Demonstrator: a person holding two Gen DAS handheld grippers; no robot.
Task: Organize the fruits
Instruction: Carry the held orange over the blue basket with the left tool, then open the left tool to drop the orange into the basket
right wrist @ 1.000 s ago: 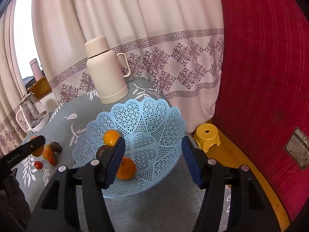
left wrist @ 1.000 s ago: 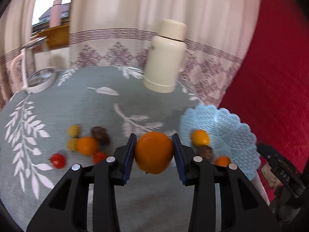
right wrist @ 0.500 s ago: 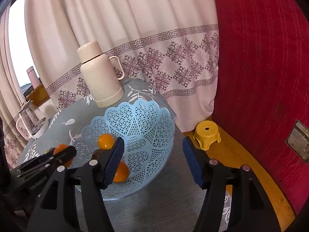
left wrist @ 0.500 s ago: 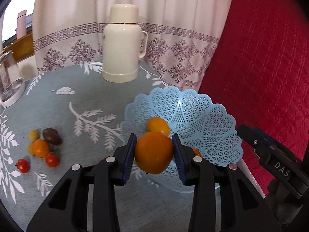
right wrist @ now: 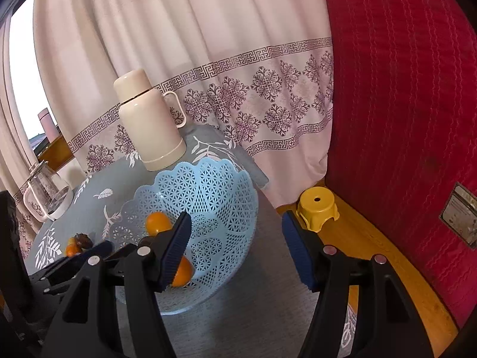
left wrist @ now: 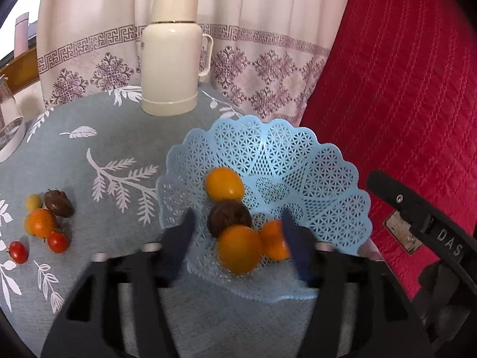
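My left gripper (left wrist: 238,235) gapes over the basket (left wrist: 328,179); the orange (left wrist: 239,249) may roll toward six o'clock. Right gripper (right wrist: 235,246) open, empty.

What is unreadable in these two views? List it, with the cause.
- Left gripper: fingers motion-blurred in the left wrist view.
- Nearest orange: blurred there, so contact with the blue basket is unclear.
- Dark fruit: mostly hidden behind the right gripper finger in the right wrist view.
- Glass jug: cut off by the left wrist view's edge.
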